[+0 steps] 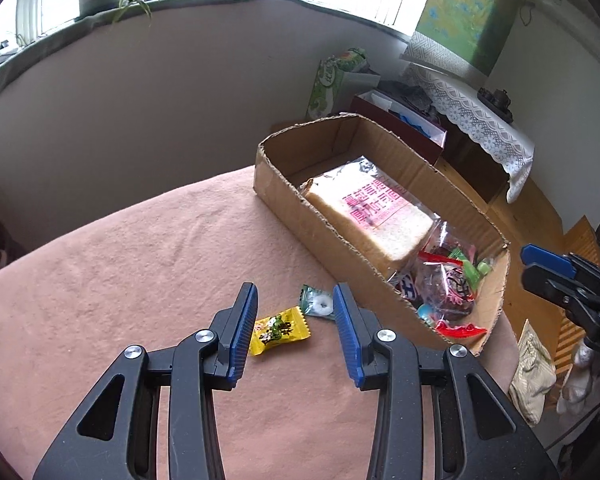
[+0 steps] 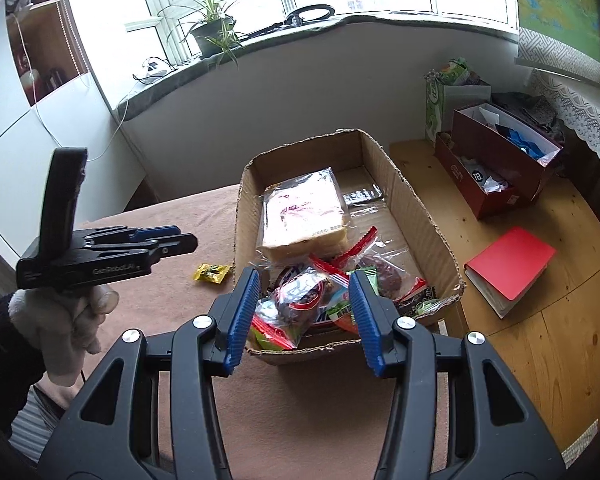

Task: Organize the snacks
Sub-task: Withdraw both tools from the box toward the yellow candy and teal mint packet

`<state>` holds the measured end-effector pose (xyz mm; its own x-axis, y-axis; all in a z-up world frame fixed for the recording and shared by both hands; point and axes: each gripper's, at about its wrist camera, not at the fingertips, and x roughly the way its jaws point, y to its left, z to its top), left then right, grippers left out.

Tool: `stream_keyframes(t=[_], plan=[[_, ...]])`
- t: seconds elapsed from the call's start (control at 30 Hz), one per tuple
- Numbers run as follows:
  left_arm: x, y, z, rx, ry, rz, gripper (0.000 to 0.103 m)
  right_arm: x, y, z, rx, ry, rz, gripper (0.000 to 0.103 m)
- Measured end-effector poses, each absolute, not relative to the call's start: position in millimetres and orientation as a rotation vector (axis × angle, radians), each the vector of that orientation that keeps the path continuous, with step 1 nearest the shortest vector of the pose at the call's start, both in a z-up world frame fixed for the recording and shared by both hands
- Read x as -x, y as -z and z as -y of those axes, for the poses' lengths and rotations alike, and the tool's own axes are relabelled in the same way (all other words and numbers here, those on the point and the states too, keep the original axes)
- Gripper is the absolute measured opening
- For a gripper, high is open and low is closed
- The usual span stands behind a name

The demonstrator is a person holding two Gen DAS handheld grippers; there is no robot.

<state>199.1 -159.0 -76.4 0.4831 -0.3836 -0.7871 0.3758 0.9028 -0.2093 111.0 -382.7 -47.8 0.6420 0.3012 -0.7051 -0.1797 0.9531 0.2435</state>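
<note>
Left wrist view first: the left gripper point(image 1: 295, 290) has its blue-padded fingers point(image 1: 244, 332) spread with nothing between the pads, angled down over the pink cloth-covered table point(image 1: 120, 280). A yellow wrapped candy point(image 1: 279, 330) lies on the cloth in the gap just below the tips, touched by neither pad, and a green-and-clear wrapped mint point(image 1: 318, 301) sits just beside it, close against the inner side of the right-hand finger. Beyond them stands the open cardboard box point(image 1: 284, 204) holding a bagged loaf of sliced bread point(image 1: 370, 216) at its far end and a heap of small bright snack packets point(image 1: 448, 280) at its near end. From the right wrist view, the right gripper point(image 2: 304, 276) is likewise spread and empty — it hovers tilted down above the near end of the box, its tips framing the packets without touching them. In that view the left gripper shows side-on at the left, held level above the table by a hand in a white glove point(image 2: 76, 320) with a dark sleeve behind it. Off the table, on the wooden floor point(image 2: 540, 340), lies a red book point(image 2: 510, 262) — well apart from the box.
</note>
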Motion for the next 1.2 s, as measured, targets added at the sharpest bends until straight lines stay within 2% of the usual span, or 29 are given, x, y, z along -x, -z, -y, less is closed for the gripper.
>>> stream_keyframes(t=[0.17,0.2,0.23,0.3,0.37,0.8,1.2], plan=[[-215,95,165,0.015,0.475,-1.005,0.037,-100,47,380,-0.153,-0.279,-0.830,0.049],[-218,99,167,0.021,0.480,-1.015,0.033,-98,48,381,-0.151,-0.277,-0.831,0.049],[-221,102,169,0.027,0.484,-1.024,0.026,-97,48,382,-0.154,-0.275,-0.833,0.049],[-227,108,170,0.042,0.488,-1.033,0.024,-96,50,386,-0.163,-0.269,-0.837,0.049],[-233,114,174,0.063,0.504,-1.050,0.019,-95,53,390,-0.171,-0.261,-0.843,0.049],[-241,133,192,0.015,0.595,-1.084,0.017,-94,68,403,-0.212,-0.237,-0.880,0.049],[-178,132,170,-0.125,0.699,-1.045,0.017,-88,66,373,-0.200,-0.309,-0.891,0.049]])
